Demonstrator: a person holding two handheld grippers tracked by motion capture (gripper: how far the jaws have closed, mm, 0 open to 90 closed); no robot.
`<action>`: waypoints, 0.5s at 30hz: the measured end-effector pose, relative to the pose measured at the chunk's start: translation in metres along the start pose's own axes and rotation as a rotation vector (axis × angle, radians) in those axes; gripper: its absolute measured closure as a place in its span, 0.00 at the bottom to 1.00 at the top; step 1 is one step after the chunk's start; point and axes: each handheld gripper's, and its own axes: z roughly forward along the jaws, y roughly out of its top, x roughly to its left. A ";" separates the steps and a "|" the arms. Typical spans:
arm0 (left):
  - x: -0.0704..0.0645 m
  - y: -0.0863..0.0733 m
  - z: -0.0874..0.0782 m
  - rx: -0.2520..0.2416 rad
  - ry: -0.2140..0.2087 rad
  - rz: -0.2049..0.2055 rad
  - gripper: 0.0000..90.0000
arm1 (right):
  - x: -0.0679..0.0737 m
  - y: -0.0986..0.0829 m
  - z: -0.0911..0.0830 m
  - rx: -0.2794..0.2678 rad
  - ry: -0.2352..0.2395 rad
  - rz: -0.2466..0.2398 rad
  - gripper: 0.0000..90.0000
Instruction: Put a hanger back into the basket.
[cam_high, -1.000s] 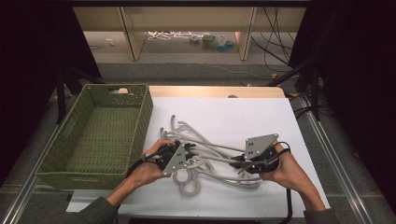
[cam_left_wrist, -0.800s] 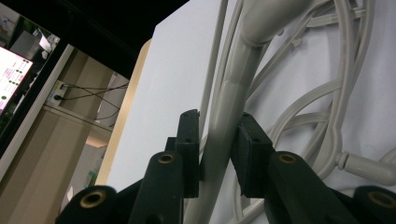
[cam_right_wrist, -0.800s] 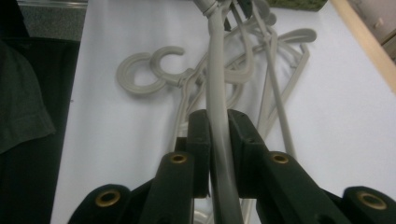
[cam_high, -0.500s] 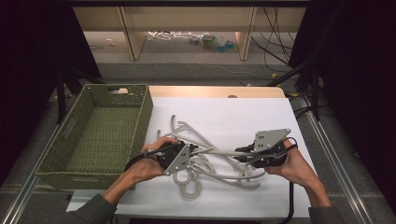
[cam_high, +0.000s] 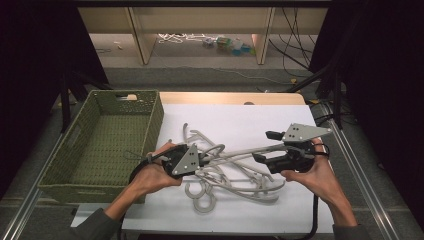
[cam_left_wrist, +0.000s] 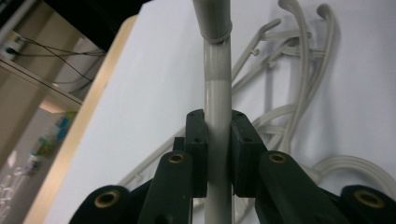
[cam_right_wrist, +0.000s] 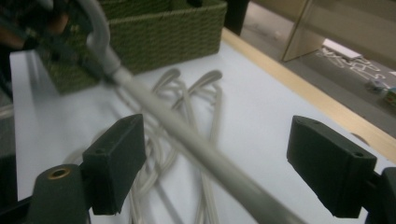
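White paper covers the tabletop (cam_high: 240, 117), with a green woven rectangular basket (cam_high: 100, 145) at its left edge and a tangled pile of pale grey plastic clothes hangers (cam_high: 235, 177) lying in the middle, just right of the basket. Left tool (cam_left_wrist: 218, 154) is clamped on the straight bar of one grey plastic hanger (cam_left_wrist: 217, 84) lifted out of the pile, while right tool (cam_right_wrist: 233, 172) stands wide apart with the same bar passing between its jaws, untouched. Judged from its thin smooth tubing, the hanger is light, stiff and somewhat slippery, likely to snag its neighbours by the hooks, so take hold on the straight bar rather than on the curved hook.
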 end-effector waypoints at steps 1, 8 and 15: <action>-0.001 0.000 0.000 0.001 -0.007 -0.012 0.89 | 0.001 0.002 -0.003 -0.009 -0.016 0.014 0.23; -0.001 -0.001 -0.012 0.033 -0.022 -0.166 0.89 | 0.004 0.001 -0.021 -0.063 -0.106 0.056 0.21; 0.013 -0.003 -0.034 0.069 -0.027 -0.301 0.89 | 0.022 -0.002 -0.034 -0.091 -0.121 0.040 0.20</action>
